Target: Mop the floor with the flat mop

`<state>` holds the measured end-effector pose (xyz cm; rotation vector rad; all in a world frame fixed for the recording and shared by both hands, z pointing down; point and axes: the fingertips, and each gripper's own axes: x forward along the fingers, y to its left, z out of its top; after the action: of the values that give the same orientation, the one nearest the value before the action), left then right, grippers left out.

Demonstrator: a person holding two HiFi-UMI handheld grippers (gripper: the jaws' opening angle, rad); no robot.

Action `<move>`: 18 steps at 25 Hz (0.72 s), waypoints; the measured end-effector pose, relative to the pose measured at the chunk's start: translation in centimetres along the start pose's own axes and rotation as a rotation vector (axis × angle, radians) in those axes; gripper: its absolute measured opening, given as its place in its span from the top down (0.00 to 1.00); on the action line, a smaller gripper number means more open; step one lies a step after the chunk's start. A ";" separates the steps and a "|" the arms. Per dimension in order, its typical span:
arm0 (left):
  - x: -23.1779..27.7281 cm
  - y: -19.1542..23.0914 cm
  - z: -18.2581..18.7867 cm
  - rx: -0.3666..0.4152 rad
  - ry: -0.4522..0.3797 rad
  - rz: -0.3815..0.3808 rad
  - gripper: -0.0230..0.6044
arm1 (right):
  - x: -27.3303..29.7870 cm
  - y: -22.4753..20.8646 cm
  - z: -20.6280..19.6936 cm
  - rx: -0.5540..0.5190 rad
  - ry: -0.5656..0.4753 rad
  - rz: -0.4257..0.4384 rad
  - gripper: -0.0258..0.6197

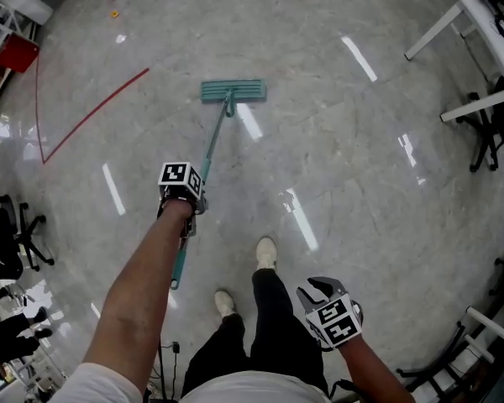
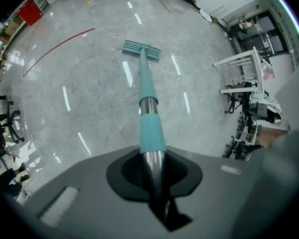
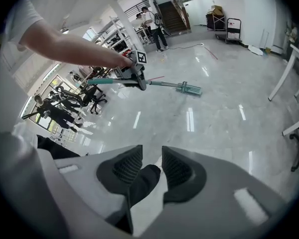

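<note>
**Gloss Underfoot, Matt in the Grip**

We see a polished, stone-look floor point(image 1: 361, 183), mirror-glossy all around the left gripper point(image 2: 154, 169). Between its matt grey plastic jaws runs the mop handle point(image 2: 152, 133): shiny bare metal at the grip, sleeved in smooth matt teal plastic just ahead. The right gripper point(image 3: 150, 167) carries dark, finely ribbed pads point(image 3: 127, 166).

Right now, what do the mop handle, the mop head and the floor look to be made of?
Mop handle: looks like polished metal tube, with mirror-like streaks, partly covered by matte teal sleeves, probably plastic.
Mop head: teal, ribbed flat plate, likely plastic; its pad underneath is hidden.
Floor: grey veined stone or tile, glossy, reflecting lights as bright bars.
</note>
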<state>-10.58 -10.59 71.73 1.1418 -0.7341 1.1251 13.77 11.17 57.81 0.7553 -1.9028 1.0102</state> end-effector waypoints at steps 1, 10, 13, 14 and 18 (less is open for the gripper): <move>-0.1 0.3 -1.0 0.000 -0.006 -0.004 0.88 | 0.1 0.4 0.2 -0.010 -0.004 0.002 0.77; -0.6 3.0 -12.8 0.018 -0.041 -0.032 0.88 | 0.9 4.9 0.8 -0.101 -0.043 0.005 0.77; -0.4 4.1 -17.3 0.018 -0.033 -0.038 0.88 | 1.3 6.6 0.7 -0.125 -0.051 0.005 0.77; -0.3 4.5 -18.9 0.016 -0.029 -0.042 0.88 | 1.4 7.2 0.6 -0.134 -0.050 0.005 0.77; 0.5 6.3 -24.7 0.021 -0.010 -0.039 0.88 | 1.8 9.4 0.6 -0.163 -0.051 0.010 0.77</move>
<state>-18.47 13.19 66.90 1.1750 -0.7065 1.0977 5.30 15.09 55.81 0.6831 -2.0071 0.8376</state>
